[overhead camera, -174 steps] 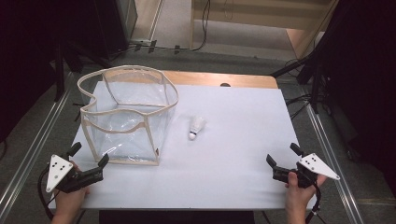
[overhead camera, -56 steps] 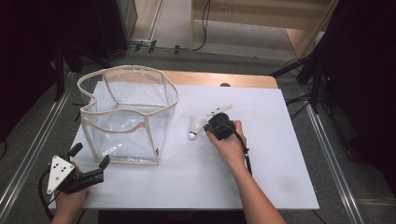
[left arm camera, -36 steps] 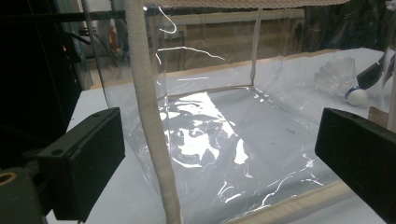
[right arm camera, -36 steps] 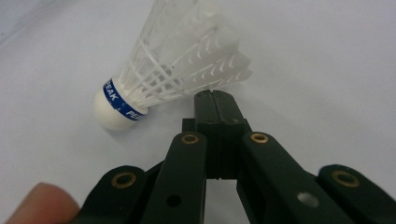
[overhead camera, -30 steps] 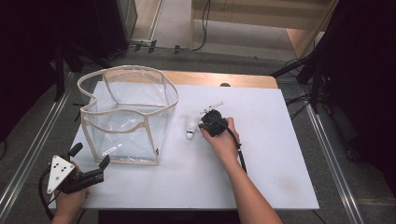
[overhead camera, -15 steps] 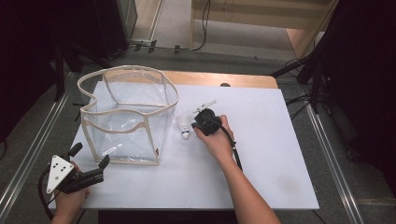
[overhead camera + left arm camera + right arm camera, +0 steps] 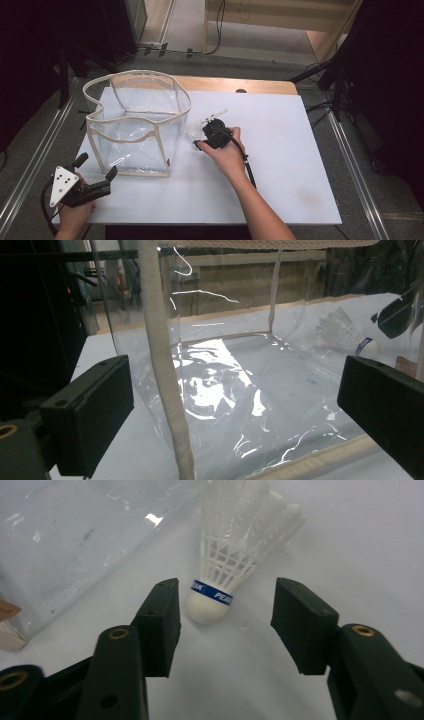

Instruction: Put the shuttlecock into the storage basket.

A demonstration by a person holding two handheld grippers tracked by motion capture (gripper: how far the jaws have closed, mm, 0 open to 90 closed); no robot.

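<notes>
Change: the right gripper [image 7: 200, 141], back at the table's near right corner 5.8 s ago, has come across to the middle and now sits at the shuttlecock [image 7: 235, 550]; the shuttlecock itself has shifted a little toward the bag since then.
Right gripper: jaws spread apart, one on each side of the shuttlecock's white cork tip, not touching it.
Shuttlecock: lying on the white table [image 7: 280, 165], just beside the bag's right wall, feathers pointing away from the gripper; a blue band circles the cork.
Bag [image 7: 137, 120]: clear plastic with beige trim, standing open-topped on the table's left half; nothing inside it.
Left gripper [image 7: 95, 187]: unmoved at the near left corner, jaws wide apart, facing the bag's front corner seam [image 7: 162, 365].
</notes>
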